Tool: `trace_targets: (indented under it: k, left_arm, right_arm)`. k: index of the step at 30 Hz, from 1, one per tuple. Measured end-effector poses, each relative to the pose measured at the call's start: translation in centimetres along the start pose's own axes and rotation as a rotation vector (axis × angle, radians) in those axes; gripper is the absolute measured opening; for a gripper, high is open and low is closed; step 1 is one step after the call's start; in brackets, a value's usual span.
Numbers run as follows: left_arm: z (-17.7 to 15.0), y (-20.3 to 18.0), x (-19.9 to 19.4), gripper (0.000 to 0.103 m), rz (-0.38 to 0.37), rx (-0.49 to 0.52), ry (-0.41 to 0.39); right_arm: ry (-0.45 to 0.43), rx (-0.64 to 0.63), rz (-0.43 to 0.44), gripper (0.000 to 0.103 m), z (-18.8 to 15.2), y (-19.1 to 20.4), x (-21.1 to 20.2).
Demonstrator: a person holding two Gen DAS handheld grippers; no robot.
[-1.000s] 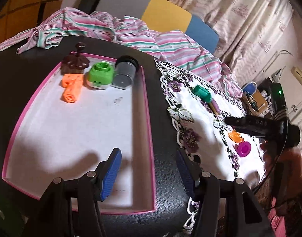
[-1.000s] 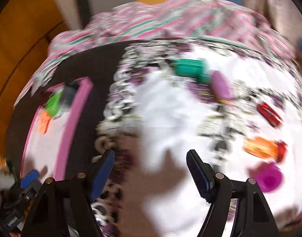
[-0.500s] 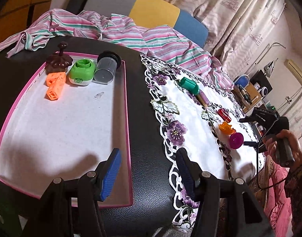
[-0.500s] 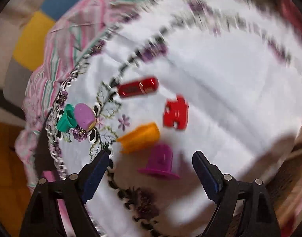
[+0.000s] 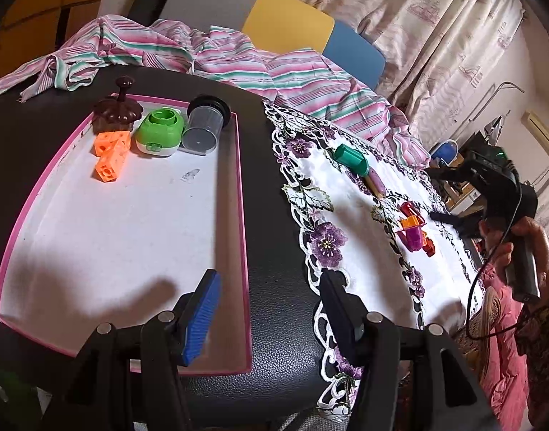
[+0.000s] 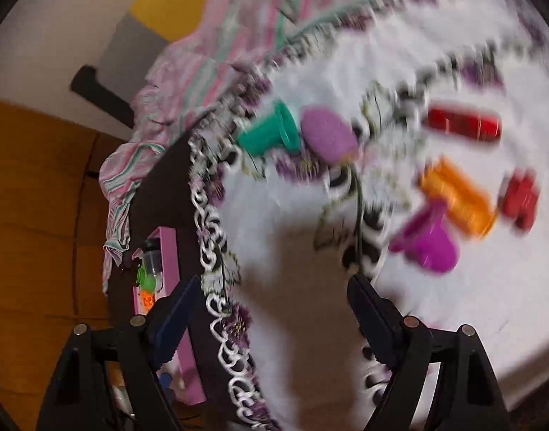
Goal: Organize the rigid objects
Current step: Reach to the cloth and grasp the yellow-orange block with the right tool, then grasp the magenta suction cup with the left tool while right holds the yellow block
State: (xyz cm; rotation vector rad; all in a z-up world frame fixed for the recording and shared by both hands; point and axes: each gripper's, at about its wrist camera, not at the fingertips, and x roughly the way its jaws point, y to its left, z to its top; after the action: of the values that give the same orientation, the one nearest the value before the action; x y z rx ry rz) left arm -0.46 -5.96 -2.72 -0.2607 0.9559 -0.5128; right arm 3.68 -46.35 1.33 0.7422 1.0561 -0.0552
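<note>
Toys point(image 6: 432, 240) lie beyond wide, empty right gripper point(image 6: 274, 316).

A striped cloth point(image 5: 238, 61) lies crumpled behind a black tabletop point(image 5: 274, 287), with patterned curtains point(image 5: 436, 36) beyond and a lace-edged white cloth point(image 5: 364, 269)

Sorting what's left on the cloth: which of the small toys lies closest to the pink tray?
The teal green flanged piece, touching the lilac one at the cloth's far end; the red, orange and magenta pieces lie farther from the pink tray.
</note>
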Motion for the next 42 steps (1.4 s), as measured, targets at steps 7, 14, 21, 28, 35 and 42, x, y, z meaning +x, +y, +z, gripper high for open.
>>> trace_targets:
  k: [7,14,21,28,35,42]
  left_arm:
    - [-0.3,-1.2,1.0,0.058,-0.023,0.018,0.024]
    - [-0.5,-2.0,0.9,0.058,-0.013,0.051,0.032]
    - [-0.4,-1.7,0.8,0.058,-0.002,0.028,0.026]
    - [-0.6,-2.9,1.4,0.058,-0.02,0.062,0.046]
    - [-0.5,-3.2,1.2,0.058,-0.007,0.076,0.045]
    - [0.1,-4.1,2.1,0.058,-0.002,0.091,0.065]
  right_arm:
    - [-0.025,0.17,-0.214,0.086,1.2,-6.6,-2.4]
    - [0.008,0.102,-0.089,0.086,0.8,-4.4,2.2]
    - [-0.117,-0.112,-0.135,0.085,1.9,0.2,-0.3]
    - [-0.04,0.116,-0.44,0.082,2.8,-6.6,1.0]
    - [0.028,0.092,-0.432,0.056,2.5,-7.8,4.7]
    - [-0.006,0.05,-0.387,0.028,1.3,-7.0,5.9]
